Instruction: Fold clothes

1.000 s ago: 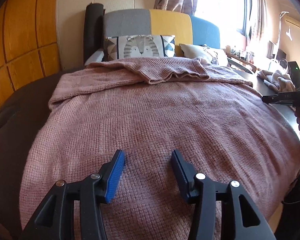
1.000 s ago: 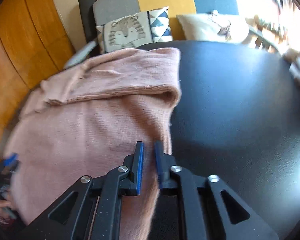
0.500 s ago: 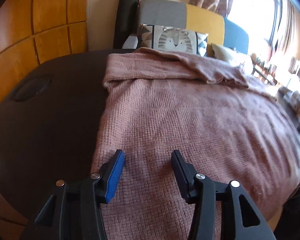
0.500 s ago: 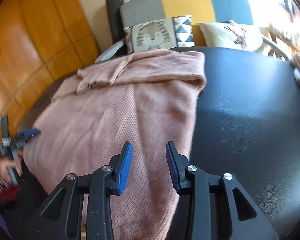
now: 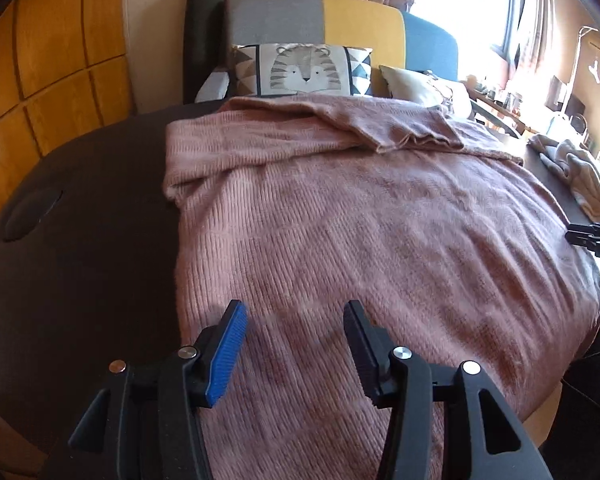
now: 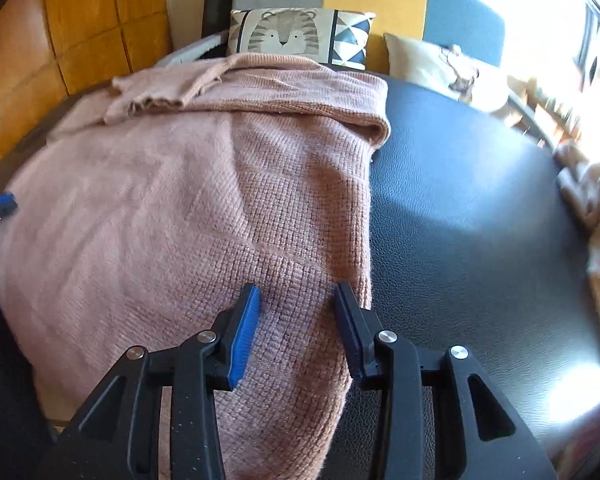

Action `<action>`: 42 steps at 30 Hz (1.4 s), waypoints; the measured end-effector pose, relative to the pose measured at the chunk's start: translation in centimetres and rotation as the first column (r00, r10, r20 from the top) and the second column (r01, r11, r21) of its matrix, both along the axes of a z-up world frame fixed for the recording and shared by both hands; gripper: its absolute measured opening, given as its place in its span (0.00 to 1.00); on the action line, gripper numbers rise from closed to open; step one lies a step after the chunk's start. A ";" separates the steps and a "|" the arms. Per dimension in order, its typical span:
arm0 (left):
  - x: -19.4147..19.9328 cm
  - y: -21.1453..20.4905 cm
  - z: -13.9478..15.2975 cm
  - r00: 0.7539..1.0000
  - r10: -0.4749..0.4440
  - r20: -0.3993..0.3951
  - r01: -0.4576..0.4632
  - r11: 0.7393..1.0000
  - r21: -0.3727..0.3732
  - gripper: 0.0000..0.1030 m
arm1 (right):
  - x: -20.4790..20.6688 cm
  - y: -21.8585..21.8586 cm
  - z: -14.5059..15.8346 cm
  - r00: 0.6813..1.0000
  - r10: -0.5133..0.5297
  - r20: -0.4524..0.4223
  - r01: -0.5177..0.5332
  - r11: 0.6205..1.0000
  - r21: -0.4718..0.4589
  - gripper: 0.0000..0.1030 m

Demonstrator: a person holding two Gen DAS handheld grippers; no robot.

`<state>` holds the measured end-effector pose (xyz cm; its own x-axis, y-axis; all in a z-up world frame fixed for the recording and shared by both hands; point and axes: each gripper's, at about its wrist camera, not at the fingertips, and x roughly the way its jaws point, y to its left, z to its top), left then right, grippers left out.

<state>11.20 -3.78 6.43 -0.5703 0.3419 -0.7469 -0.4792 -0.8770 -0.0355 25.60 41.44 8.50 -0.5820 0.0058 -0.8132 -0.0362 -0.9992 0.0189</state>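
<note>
Orange wood-panelled wall [image 5: 56, 52] left; grey-yellow-blue upholstered headboard [image 5: 340, 20] behind tiger-print cushion [image 5: 304, 70]; bright sunlit window [image 5: 460, 4] right; dark leather tabletop [image 6: 480, 220].

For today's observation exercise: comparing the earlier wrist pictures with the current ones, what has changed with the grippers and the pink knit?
The right gripper has just opened, releasing the pink knit's right edge; its jaws now stand apart above it. The left gripper swung towards the knit's left edge, jaws open throughout. The knit stays spread on the dark table.

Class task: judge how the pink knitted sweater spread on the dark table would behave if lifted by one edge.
The pink knitted sweater would probably sag limply: its top already lies in soft folds. Its open knit looks grippy, so it likely won't slip on the dark leather-look table. The part hanging over the near edge may drag.
</note>
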 end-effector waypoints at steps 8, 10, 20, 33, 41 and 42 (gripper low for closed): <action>-9.5 -2.1 2.2 0.995 0.096 0.003 -0.096 0.995 0.028 0.49 | -0.6 -5.1 2.8 0.986 0.070 -0.148 -0.085 0.992 -0.098 0.39; -11.5 -1.9 1.8 0.996 0.092 0.022 -0.092 0.996 0.016 0.49 | -1.3 -7.4 2.1 0.983 0.128 -0.129 -0.139 0.988 -0.073 0.39; -14.2 -2.0 0.1 0.996 0.078 0.032 -0.075 0.991 -0.108 0.53 | -1.0 -8.1 -1.6 0.994 0.097 -0.060 -0.107 0.976 -0.192 0.42; -13.1 -5.2 2.3 0.978 0.208 0.000 -0.208 0.978 0.000 0.58 | -1.2 -8.3 -1.7 0.995 0.080 -0.060 -0.091 0.973 -0.210 0.42; -9.5 -2.4 0.5 0.994 0.077 -0.081 -0.097 0.953 -0.288 0.58 | -1.1 -8.2 -1.8 0.996 0.066 -0.064 -0.079 0.971 -0.226 0.42; -9.0 -2.6 0.8 0.995 0.075 -0.068 -0.090 0.961 -0.261 0.58 | -1.0 -8.2 -1.8 0.996 0.063 -0.066 -0.077 0.970 -0.232 0.42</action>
<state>2.23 -6.37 7.24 -0.6322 0.0876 -0.7699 -0.3993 -0.8883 0.2268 24.57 33.26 6.73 -0.6198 -0.2232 -0.7523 0.0419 -0.9667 0.2523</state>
